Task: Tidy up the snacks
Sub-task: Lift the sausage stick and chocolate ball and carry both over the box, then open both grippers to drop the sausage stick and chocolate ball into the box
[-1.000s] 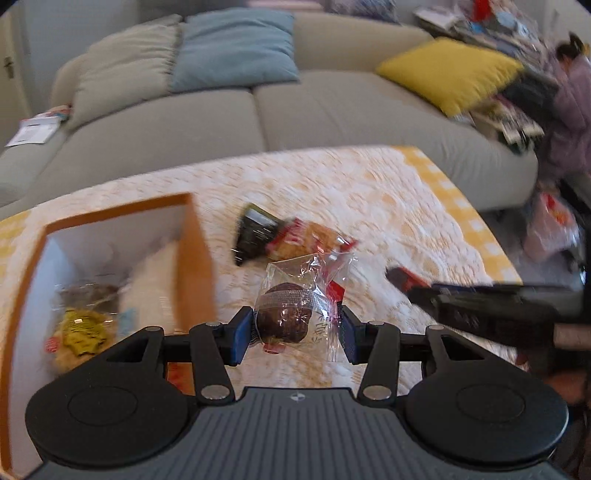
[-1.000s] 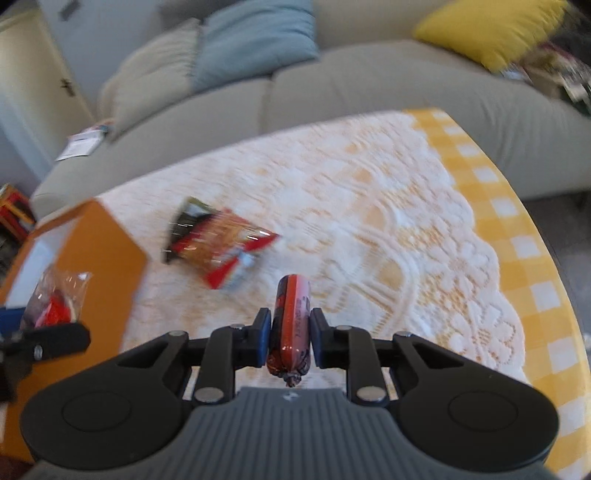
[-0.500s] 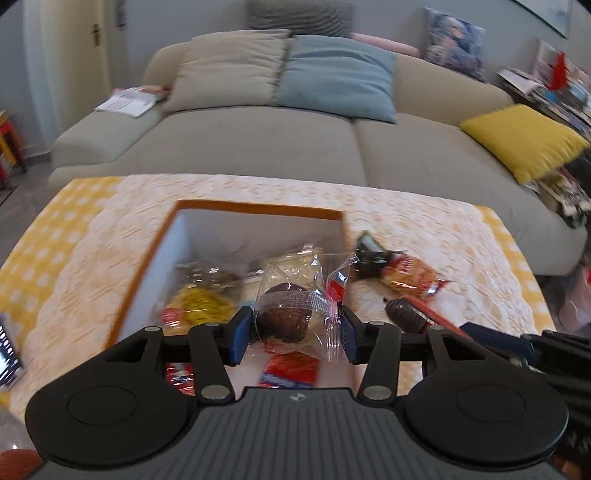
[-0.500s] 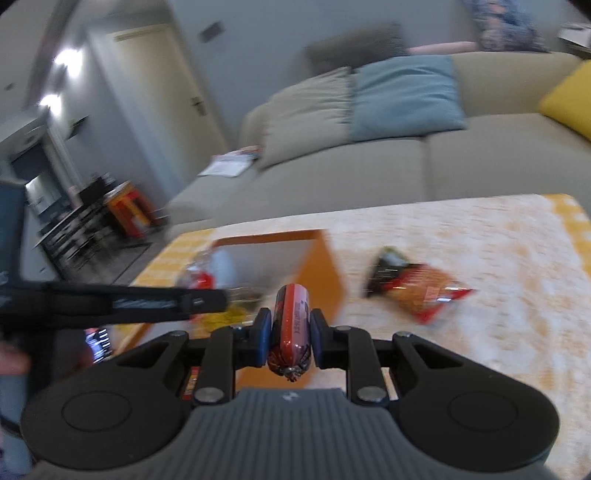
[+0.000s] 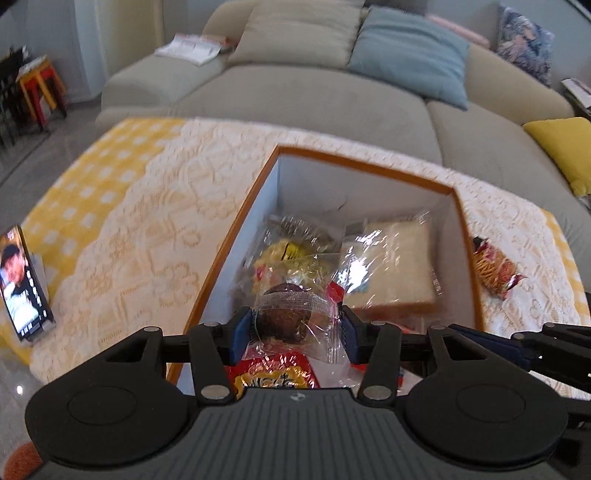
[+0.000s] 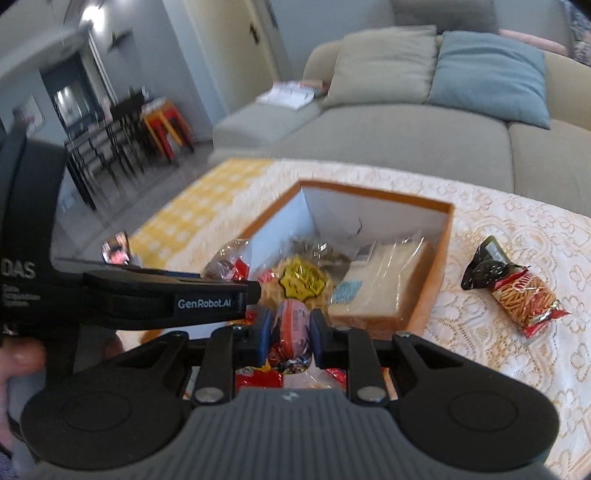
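now left claw (image 5: pixel 291 332) gripping wrapped cake (image 5: pixel 282 319) above box (image 5: pixel 364 168), right claw (image 6: pixel 286 334) clamping sausage (image 6: pixel 291 326)

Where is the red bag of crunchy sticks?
In the right wrist view the snack bag lies alone on the lace tablecloth, right of the orange box.

Soft, even daylight lit both views; a ceiling lamp (image 6: pixel 89 14) glared at eleven o'clock. Fisheye curvature bent the edges, motion blur smeared them, and plastic wrappers (image 5: pixel 352 267) showed glare.
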Demonstrator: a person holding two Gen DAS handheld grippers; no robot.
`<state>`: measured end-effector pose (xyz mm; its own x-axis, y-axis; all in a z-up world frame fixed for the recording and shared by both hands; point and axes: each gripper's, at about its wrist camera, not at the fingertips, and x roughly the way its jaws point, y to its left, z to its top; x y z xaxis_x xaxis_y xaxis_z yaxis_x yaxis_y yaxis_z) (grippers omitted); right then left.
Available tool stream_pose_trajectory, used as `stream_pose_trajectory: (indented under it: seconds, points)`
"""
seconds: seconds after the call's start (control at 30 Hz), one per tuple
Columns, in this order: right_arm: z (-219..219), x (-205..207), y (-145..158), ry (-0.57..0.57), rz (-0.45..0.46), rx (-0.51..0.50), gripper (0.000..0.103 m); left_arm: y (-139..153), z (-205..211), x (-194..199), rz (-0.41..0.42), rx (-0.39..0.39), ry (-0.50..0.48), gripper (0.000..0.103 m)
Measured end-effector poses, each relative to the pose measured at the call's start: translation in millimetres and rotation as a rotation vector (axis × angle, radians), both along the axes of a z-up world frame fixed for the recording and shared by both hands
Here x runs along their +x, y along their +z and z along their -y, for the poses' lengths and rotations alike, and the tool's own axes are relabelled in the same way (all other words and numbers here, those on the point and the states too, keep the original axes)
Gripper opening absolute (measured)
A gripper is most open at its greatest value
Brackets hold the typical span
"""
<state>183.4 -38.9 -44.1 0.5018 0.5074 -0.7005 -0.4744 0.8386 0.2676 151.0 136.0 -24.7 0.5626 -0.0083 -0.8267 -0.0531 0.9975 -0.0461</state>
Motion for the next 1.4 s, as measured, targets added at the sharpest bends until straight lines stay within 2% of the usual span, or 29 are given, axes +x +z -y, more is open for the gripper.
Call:
stream_pose_trajectory:
  seconds: [0.17, 0.27, 0.43, 0.53, 0.63, 0.8, 0.83, 0.9, 1.0, 1.3, 1.4]
  points:
    - [-13, 13, -17, 0.046, -0.031, -0.102, 0.018, -11, -6, 4, 0.018, 0.003, -0.006, 0.057]
    - [-20, 23, -26, 0.074, -0.057, -0.157, 0.000, -17, -7, 10, 0.013, 0.017, -0.011, 0.057]
    - [-28, 34, -37, 0.090, -0.073, -0.218, 0.000, -28, -14, 21, -0.041, -0.026, 0.000, 0.057]
    - [-26, 40, -41, 0.078, -0.092, -0.213, 0.000, -34, -15, 23, -0.066, -0.045, -0.019, 0.057]
    - [-22, 44, -44, 0.056, -0.104, -0.204, 0.000, -33, -10, 22, -0.057, -0.019, -0.043, 0.057]
    - [-10, 44, -38, 0.007, -0.086, -0.150, 0.004, -34, -2, 20, -0.060, -0.041, -0.093, 0.060]
    - [-5, 43, -35, -0.010, -0.079, -0.137, 0.004, -33, 0, 19, -0.055, -0.041, -0.106, 0.060]
    - [3, 42, -31, -0.039, -0.071, -0.118, 0.004, -33, 3, 17, -0.051, -0.048, -0.127, 0.069]
    - [15, 37, -25, -0.071, -0.072, -0.098, 0.007, -35, 7, 16, -0.059, -0.050, -0.146, 0.070]
    - [40, 25, -24, -0.115, -0.086, -0.022, 0.016, -29, 2, 8, -0.053, -0.111, -0.129, 0.070]
    - [45, 19, -20, -0.118, -0.073, -0.001, 0.017, -24, 6, 4, -0.040, -0.105, -0.127, 0.070]
